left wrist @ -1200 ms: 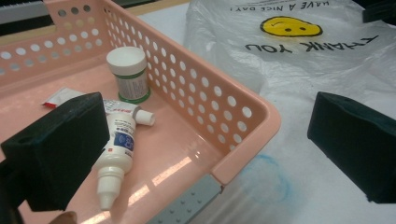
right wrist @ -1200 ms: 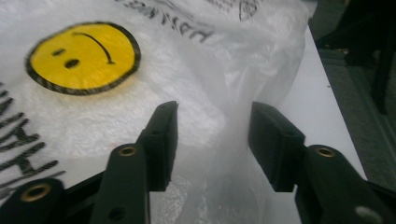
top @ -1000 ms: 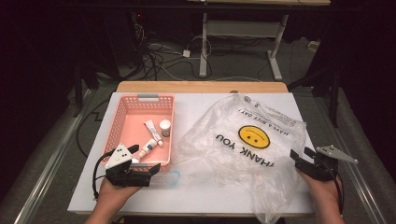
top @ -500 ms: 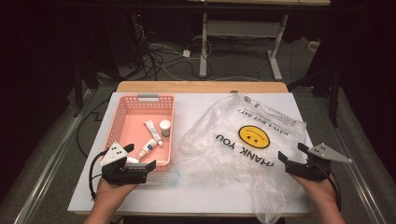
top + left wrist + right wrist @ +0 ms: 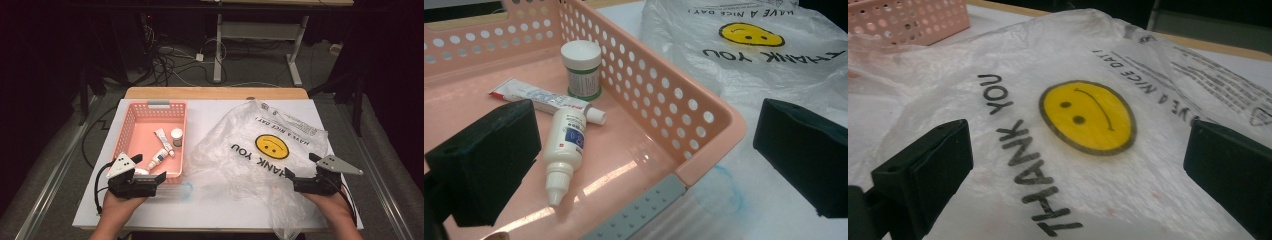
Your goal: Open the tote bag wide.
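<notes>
- Right gripper [image 5: 301,172]: near-right part of table, jaws spread wide w/ nothing clamped; they've just been opening. Plastic bag lies under and ahead of them, no pad pressing on it.
- Plastic bag [image 5: 260,155]: thin, clear-white, spread flat over right half of white table [image 5: 210,112]; yellow smiley [image 5: 1087,117] plus "THANK YOU" and "HAVE A NICE DAY" print. Its left edge reaches the basket's right wall.
- Left gripper [image 5: 149,178]: at basket's near-right corner, jaws released, wide apart, gripping nothing; basket corner sits between them in left gripper view.
- Pink basket [image 5: 131,127]: perforated walls, left half of table.
- Inside basket: dropper bottle [image 5: 565,145] lying on its side, tube [image 5: 541,97] just behind and touching it, small white-capped jar [image 5: 581,67] upright beside the right wall.
</notes>
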Demonstrator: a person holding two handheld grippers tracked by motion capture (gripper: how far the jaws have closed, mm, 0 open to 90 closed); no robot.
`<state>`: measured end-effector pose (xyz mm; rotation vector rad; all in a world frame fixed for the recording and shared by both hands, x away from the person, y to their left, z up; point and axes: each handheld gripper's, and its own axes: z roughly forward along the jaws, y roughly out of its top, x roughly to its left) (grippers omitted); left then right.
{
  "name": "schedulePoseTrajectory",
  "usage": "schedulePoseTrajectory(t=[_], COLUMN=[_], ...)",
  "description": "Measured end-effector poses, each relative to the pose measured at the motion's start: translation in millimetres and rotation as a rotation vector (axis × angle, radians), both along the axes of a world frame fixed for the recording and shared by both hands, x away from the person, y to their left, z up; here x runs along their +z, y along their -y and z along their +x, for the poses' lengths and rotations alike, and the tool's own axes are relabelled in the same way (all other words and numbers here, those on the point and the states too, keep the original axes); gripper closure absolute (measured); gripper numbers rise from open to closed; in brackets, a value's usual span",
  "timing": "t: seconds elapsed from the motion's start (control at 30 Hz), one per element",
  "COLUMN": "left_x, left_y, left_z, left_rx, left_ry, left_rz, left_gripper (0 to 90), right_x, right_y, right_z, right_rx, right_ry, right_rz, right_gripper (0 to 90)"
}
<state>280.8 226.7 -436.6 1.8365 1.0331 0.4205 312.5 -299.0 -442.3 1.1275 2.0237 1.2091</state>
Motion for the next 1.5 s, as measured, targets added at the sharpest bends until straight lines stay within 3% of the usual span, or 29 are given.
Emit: schedulePoseTrajectory(t=[0.4,0.57,0.8,0.97,1.23,1.37,1.43,1.5], left_x=[-0.6,-1.0,-1.0,-2.4,-5.2,-4.1,-3.8,-4.1], left_y=[2.5,3.3,2.6,2.9,0.1,-1.1,-2.4,-3.4], left_z=[-2.1,-2.7,-5.4,-8.7,-14.0,-18.2,-20.0,-21.4], left_rx=[-0.005,-0.004,0.011,0.024,0.038,0.042,0.048,0.05], left_ry=[0.001,0.001,0.006,0.002,-0.006,-0.002,-0.003,-0.005], left_rz=[0.004,0.004,0.009,0.016,0.024,0.026,0.023,0.019], left_gripper=[0.0,0.0,0.0,0.0,0.0,0.0,0.0,0.0], right_x=[21.5,33.5,35.7,21.4,-11.5,-21.6,-24.9,-27.2], right_y=[-42.1,-61.5,-83.6,-92.4,-104.3,-111.7,-114.2,-115.8], right_z=[7.6,20.6,30.9,35.4,29.7,26.9,26.5,24.1], right_rx=[0.136,0.196,0.282,0.327,0.42,0.468,0.498,0.5], right_ry=[0.01,-0.003,-0.036,-0.113,-0.22,-0.256,-0.253,-0.275], right_rz=[-0.022,-0.033,-0.043,-0.054,-0.117,-0.152,-0.175,-0.183], right_gripper=[4.5,18.7,36.4,44.4,45.3,45.2,44.4,42.9])
